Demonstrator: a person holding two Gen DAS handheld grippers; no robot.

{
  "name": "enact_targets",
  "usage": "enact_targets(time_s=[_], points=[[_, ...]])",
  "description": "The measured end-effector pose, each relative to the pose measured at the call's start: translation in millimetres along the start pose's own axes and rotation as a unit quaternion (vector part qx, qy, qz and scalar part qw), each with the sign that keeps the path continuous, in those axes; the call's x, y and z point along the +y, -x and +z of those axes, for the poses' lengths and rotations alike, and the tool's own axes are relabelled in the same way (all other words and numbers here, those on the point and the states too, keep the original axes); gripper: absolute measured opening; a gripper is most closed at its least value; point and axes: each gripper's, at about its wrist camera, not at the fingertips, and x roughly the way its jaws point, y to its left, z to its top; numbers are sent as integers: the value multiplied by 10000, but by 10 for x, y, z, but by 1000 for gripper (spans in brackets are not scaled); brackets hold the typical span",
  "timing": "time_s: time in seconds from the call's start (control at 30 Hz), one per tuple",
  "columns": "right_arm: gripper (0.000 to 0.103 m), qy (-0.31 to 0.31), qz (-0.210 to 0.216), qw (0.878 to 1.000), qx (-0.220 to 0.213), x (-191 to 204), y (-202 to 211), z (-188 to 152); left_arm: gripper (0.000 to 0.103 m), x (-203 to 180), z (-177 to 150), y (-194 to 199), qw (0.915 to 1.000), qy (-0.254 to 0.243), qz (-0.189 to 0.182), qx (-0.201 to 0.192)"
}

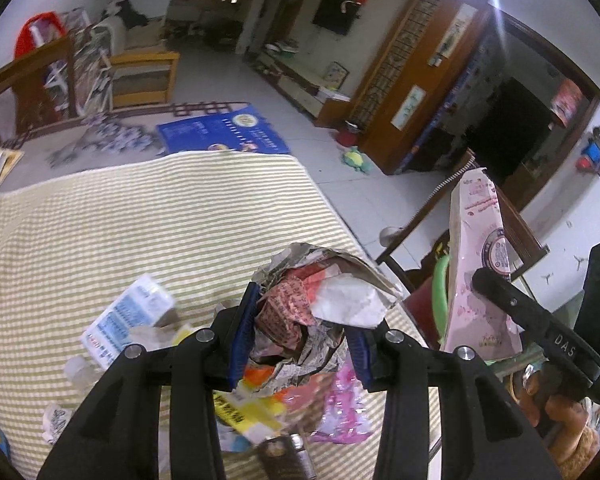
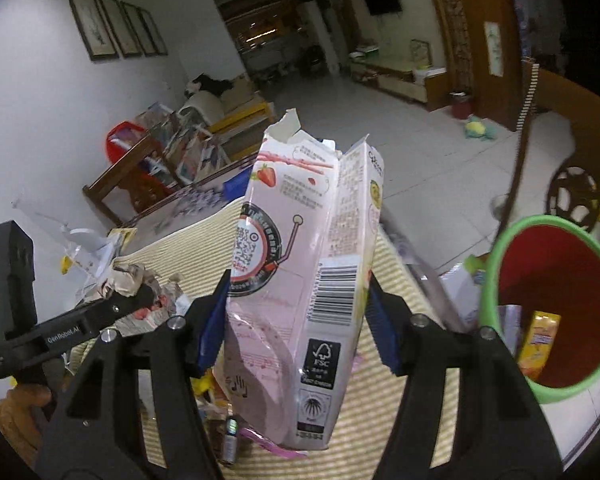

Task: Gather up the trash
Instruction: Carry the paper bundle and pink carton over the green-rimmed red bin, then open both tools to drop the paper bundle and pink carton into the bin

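Right wrist view shows the right hand-held gripper clamped on a torn pink strawberry milk carton, held upright above the striped counter, with the red green-rimmed trash bin just to the right; the carton is probably raised this way so that it can swing over the rim and drop in beside the orange juice box already inside. Left wrist view shows the left hand-held gripper closed partway on a crumpled newspaper wad, its blue pads pressing both sides, lifted over the remaining litter: a blue-and-white carton, a pink wrapper and yellow packaging lying near on the counter.
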Motion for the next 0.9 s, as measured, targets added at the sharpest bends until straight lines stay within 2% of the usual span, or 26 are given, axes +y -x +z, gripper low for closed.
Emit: enact_targets(time_s=[0.33, 0.6, 0.9], points=[[60, -468, -560, 9972, -183, -647, 337, -81, 38, -612, 2, -224, 9985, -442, -297, 153], [60, -850, -954, 9915, -260, -1248, 530, -91, 38, -1132, 46, -548, 9955, -701, -548, 340], [60, -1402, -1448, 9794, -114, -2084, 631, -137, 38, -1910, 68, -1113, 9863, -1080, -1033, 703]])
